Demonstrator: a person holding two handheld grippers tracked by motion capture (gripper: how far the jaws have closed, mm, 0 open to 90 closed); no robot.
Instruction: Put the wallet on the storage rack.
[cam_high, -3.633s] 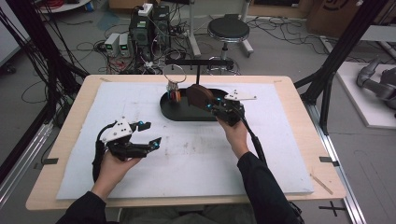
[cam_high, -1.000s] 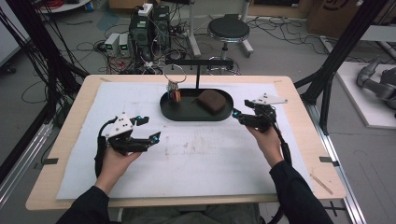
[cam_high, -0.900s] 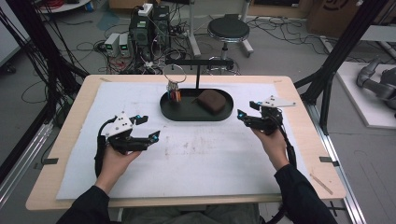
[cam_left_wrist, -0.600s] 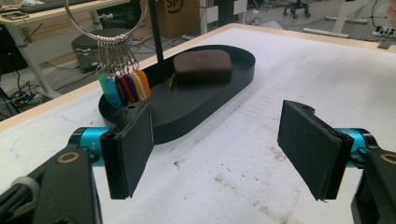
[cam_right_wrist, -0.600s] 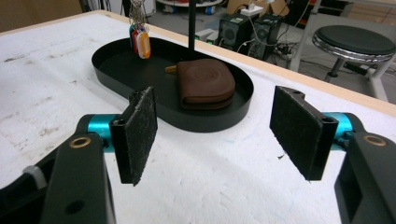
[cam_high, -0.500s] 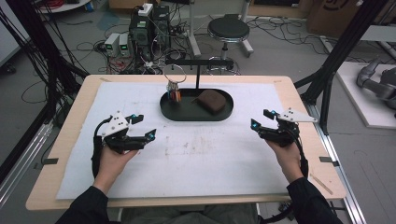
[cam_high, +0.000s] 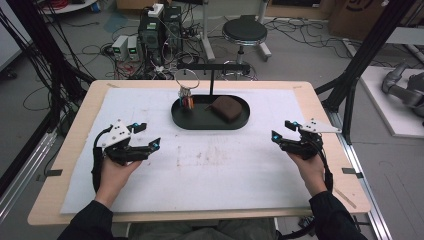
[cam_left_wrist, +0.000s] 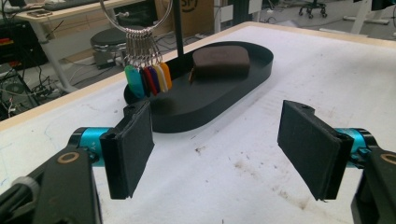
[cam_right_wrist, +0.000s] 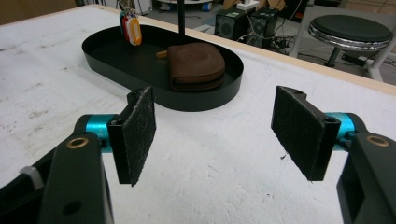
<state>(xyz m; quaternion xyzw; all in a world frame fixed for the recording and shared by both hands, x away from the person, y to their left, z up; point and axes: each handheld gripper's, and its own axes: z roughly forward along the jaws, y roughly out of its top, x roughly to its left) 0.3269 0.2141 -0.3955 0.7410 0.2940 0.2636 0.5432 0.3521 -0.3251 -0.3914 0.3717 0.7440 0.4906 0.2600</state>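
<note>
A black oval tray (cam_high: 197, 118) sits at the table's far middle. In it lies a brown leather pouch (cam_high: 226, 108), right of a thin black stand (cam_high: 212, 75). A ring of coloured key tags (cam_high: 187, 101) hangs from the stand's left arm. My right gripper (cam_high: 282, 130) rests low over the white mat, right of the tray. It is open, its jaws have just been opening, and nothing is between them. My left gripper (cam_high: 149, 135) is open and empty, left of the tray. The left gripper view (cam_left_wrist: 217, 149) faces the key tags (cam_left_wrist: 147, 78) and the pouch (cam_left_wrist: 219, 61). The right gripper view (cam_right_wrist: 215, 133) faces the pouch (cam_right_wrist: 196, 65).
A white mat (cam_high: 220, 170) covers most of the wooden table (cam_high: 75, 150), with faint stains near its middle. Black frame posts (cam_high: 365, 55) stand at the table's far corners. A stool (cam_high: 245, 32) and electronics boxes (cam_high: 160, 27) are on the floor behind.
The right gripper, earlier over the tray at the pouch, has drawn away to the right and toward me, empty. The pouch lies in the tray. The left hand has barely moved.
</note>
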